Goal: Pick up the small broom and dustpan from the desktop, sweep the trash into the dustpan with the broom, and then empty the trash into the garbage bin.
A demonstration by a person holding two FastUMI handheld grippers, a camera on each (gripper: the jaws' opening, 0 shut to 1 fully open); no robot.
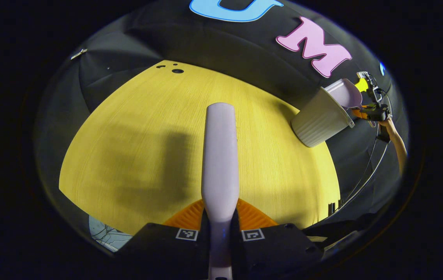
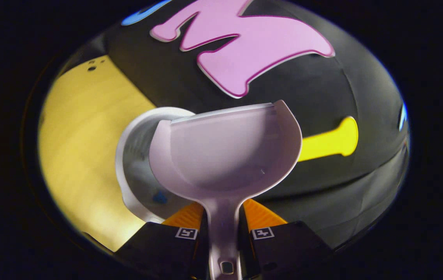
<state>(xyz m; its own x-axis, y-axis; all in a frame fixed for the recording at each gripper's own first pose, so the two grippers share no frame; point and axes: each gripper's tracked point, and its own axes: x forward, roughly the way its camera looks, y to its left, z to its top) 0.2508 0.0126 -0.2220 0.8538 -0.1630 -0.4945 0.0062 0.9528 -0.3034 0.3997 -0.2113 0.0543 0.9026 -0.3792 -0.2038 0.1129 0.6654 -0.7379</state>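
Over the yellow desk (image 1: 136, 128), in left gripper view: L gripper (image 1: 220, 219) closed tight on pale broom (image 1: 220, 155) handle, pointing fwd. Far R, by desk edge: white bin (image 1: 320, 118), dustpan (image 1: 344, 92) tipped at its mouth. In right gripper view: R gripper (image 2: 223, 221) pinching dustpan (image 2: 225, 151) handle, pan over open bin (image 2: 136, 155). Small blue bit inside bin.

both views overlook desk (image 1: 136, 128), share bin (image 1: 320, 118)

Recording booth — black cloth wall (image 1: 213, 42), yellow desktop (image 1: 139, 128).
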